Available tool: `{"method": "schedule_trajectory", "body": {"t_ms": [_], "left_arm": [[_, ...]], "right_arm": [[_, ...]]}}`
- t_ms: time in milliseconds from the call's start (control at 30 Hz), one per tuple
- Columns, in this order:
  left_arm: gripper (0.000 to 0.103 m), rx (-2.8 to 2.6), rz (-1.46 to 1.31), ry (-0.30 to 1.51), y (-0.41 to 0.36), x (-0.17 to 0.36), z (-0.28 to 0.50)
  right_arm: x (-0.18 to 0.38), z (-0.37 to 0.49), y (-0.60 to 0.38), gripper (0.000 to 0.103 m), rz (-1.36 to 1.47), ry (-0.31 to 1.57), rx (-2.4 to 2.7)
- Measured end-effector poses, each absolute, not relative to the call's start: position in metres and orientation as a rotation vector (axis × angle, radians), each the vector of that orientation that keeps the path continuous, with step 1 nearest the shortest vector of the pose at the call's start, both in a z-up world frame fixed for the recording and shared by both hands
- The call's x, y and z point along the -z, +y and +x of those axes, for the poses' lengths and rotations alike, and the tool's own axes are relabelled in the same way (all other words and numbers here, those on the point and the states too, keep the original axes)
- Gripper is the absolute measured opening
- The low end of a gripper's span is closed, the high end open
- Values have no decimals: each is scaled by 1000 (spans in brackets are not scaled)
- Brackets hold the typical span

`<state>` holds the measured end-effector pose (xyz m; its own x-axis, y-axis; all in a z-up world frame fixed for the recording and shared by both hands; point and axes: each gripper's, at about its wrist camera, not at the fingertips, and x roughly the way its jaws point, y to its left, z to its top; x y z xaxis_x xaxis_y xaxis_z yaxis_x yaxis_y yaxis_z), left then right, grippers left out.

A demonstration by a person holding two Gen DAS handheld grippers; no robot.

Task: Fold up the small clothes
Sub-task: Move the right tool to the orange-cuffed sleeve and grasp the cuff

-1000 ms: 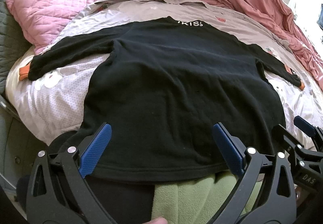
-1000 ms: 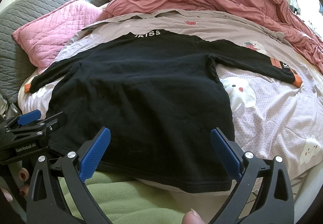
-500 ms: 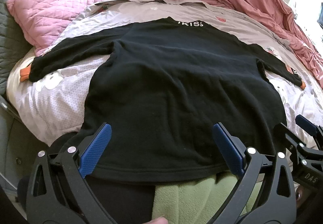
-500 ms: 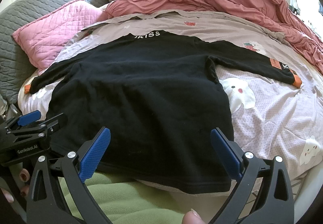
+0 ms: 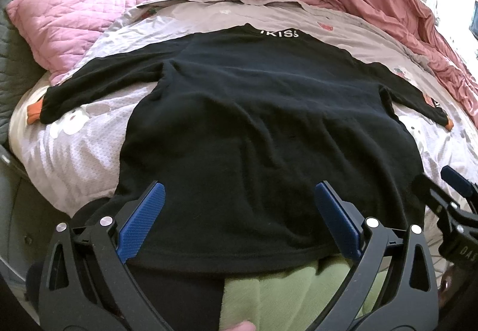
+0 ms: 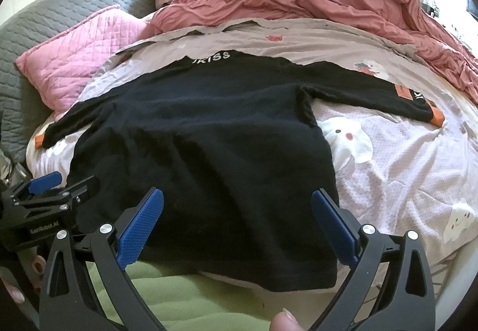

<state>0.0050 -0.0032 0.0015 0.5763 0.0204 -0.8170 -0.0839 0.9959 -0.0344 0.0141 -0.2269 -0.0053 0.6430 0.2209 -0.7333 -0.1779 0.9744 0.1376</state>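
Two tongs, left tongs (image 5: pixel 239 220) and right tongs (image 6: pixel 237 222), hang spread wide and empty over the near hem of one black sweater (image 6: pixel 203 152). It lies flat on the bed (image 6: pixel 403 158), sleeves out, collar far, beside one pink pillow (image 5: pixel 80 23).

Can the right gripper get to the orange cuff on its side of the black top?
Probably yes: the right gripper is open, and only bare sheet lies before the orange cuff.
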Motion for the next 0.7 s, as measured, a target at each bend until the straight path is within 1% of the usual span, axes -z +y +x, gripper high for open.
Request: {"method": "schedule_trajectory", "body": {"t_ms": [333,700], "left_arm": [[94,-7,-89,947,-15,-6,27],[94,-21,-44,930,-35,-11,70]], "right_arm": [[5,40,-268,99,110,812,-144],[18,84,-352,99,177,822,49]]}}
